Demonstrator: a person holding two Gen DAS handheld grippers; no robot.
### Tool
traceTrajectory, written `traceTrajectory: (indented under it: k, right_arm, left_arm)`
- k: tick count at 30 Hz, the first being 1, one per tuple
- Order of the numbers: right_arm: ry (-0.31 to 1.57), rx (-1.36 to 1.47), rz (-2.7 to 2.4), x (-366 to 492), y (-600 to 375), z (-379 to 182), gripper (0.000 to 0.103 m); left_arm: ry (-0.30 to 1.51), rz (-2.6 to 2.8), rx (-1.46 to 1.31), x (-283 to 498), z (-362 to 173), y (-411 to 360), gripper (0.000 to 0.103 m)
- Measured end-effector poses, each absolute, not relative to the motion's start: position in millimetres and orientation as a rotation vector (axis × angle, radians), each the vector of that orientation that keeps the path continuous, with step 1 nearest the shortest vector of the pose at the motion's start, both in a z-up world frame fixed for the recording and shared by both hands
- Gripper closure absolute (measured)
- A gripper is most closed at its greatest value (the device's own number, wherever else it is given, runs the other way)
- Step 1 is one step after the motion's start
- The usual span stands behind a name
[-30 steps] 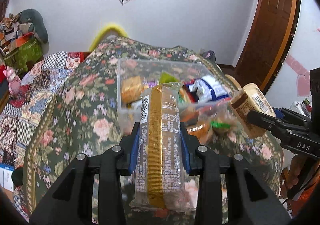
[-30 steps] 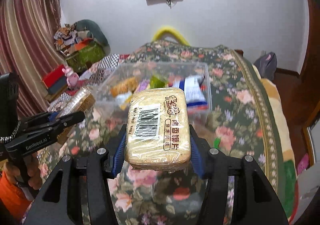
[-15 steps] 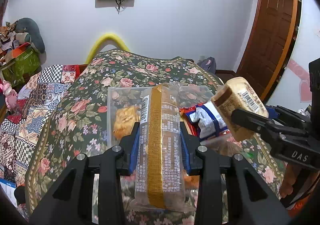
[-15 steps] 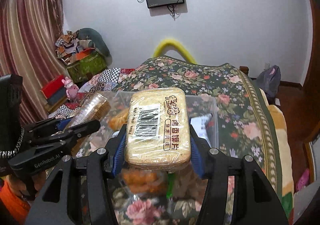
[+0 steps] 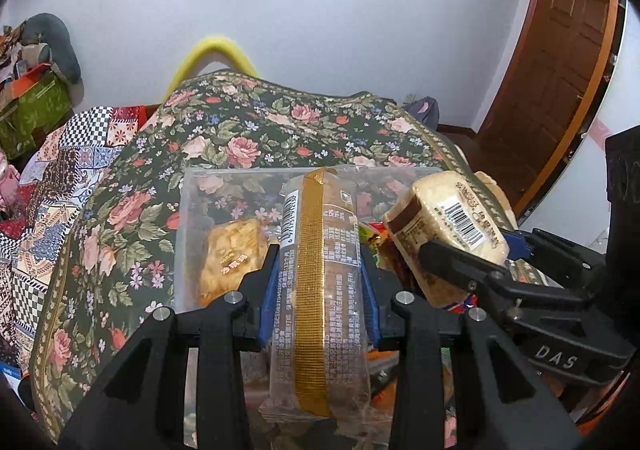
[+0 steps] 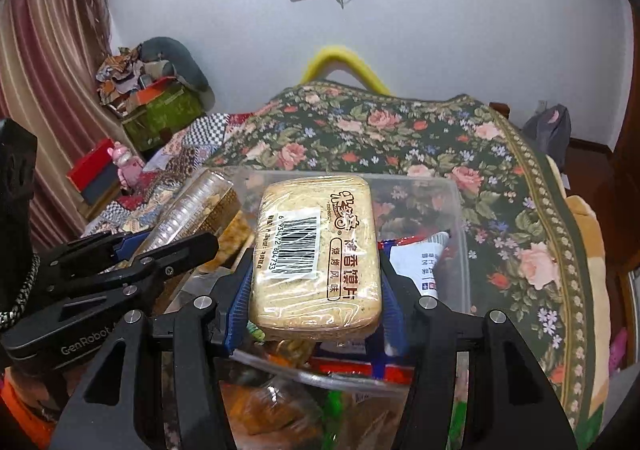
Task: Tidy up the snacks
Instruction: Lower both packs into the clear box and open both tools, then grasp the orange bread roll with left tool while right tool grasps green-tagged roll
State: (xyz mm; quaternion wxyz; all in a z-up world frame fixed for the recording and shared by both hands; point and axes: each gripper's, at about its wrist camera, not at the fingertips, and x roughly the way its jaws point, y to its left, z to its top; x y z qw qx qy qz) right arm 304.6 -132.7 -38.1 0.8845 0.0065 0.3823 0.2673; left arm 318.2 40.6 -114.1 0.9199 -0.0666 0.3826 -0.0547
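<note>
White wall [image 5: 360,29], wooden door [image 5: 560,69], floral bedspread [image 6: 440,137], striped curtain [image 6: 48,69].

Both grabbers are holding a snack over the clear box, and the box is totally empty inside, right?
Not quite. Both grippers do hold snacks over the clear box, but it is not empty. The left wrist view shows an orange-yellow snack packet inside, and the right wrist view shows a white and blue packet inside. The left gripper holds a gold-striped pack; the right gripper holds a barcoded pack.

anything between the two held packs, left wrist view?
Left wrist view: no object between the gold-striped pack and barcode pack; through the gap show bin snacks below.
</note>
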Motion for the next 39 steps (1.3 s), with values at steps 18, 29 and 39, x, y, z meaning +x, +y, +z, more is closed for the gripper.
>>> traceTrajectory:
  k: [18, 29, 39]
  right_arm:
    - [0.8, -0.044, 0.568, 300.0, -128.8, -35.6, 0.048]
    - [0.719, -0.035, 0.557, 264.4, -165.6, -4.5, 0.04]
    - [0.753, 0.007, 0.507, 238.8, -210.1, -17.3, 0.034]
  left_arm:
    - [0.802, -0.104, -0.134, 316.1, -114.4, 38.9, 0.059]
    - [0.749, -0.123, -0.044, 266.5, -84.4, 23.0, 0.039]
    - [0.815, -0.177, -0.065, 235.2, -109.8, 1.5, 0.022]
